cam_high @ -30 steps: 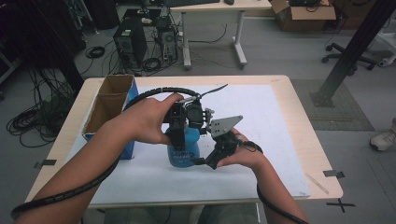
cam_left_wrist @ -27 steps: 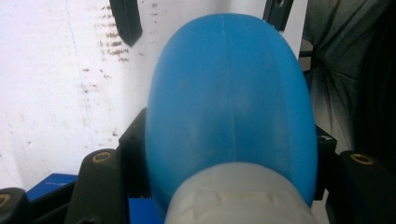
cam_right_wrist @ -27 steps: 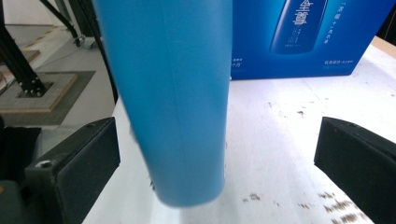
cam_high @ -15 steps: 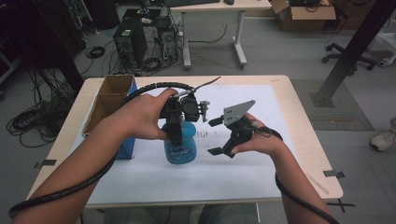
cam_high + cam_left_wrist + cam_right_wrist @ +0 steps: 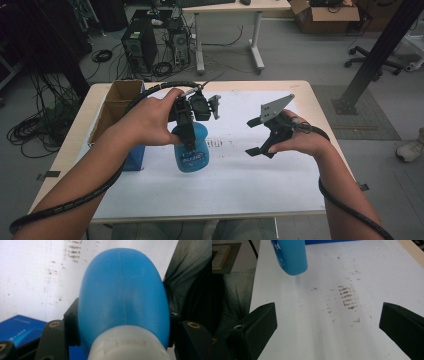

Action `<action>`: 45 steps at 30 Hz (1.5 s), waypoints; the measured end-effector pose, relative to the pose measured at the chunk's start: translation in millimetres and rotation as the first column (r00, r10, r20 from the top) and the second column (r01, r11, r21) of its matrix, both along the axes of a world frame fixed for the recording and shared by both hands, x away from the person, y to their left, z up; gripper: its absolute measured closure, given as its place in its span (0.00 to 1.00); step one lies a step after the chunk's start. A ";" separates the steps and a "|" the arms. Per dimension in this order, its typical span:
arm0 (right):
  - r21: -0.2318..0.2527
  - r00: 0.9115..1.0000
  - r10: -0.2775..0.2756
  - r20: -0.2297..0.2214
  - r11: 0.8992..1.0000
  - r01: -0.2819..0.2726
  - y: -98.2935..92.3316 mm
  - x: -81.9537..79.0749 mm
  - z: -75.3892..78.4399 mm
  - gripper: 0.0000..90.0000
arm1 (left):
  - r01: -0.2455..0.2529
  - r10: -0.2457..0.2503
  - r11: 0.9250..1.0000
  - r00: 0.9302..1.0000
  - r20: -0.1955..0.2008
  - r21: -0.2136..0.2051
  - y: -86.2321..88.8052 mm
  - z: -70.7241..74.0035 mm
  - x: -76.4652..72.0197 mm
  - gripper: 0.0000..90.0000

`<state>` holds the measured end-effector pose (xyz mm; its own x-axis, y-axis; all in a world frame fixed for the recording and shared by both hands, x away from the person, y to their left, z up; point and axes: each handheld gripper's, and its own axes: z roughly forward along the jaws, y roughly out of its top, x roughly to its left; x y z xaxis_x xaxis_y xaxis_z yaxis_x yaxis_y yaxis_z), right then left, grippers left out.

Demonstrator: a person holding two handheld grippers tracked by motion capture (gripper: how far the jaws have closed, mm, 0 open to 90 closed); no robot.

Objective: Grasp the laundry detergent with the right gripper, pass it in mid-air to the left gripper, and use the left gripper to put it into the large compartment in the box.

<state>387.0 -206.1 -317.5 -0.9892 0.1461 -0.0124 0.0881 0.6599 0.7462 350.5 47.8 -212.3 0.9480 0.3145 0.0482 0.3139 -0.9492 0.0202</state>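
Two grippers are at work, and only one carries anything. The left gripper, left of centre in the high view, is clamped on the blue spray bottle near its top; in the left gripper view the black jaws press either side of the blue body just past its white collar. The bottle hangs low over the white sheet, and whether its base touches cannot be told. The right gripper, right of centre, is spread wide and holds nothing, well apart from the bottle.

The risk I see: the body is smooth and rounded, so it could slide or swing in the jaws if tilted, dropping onto the brown stain or knocking the cardboard box at the left edge. With the right gripper away, nothing backs up the hold.
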 end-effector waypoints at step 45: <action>-0.218 0.997 -0.056 -0.052 0.975 0.043 -28.0 22.7 1.6 0.02 | -0.709 0.709 0.704 0.705 -0.020 -0.044 91.2 95.6 43.1 0.43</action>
<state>409.7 -234.1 -315.9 -0.9808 0.1950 0.0080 0.1635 0.7988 0.5789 393.6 139.0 -116.7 0.4447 0.8955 0.0155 0.8939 -0.4448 0.0552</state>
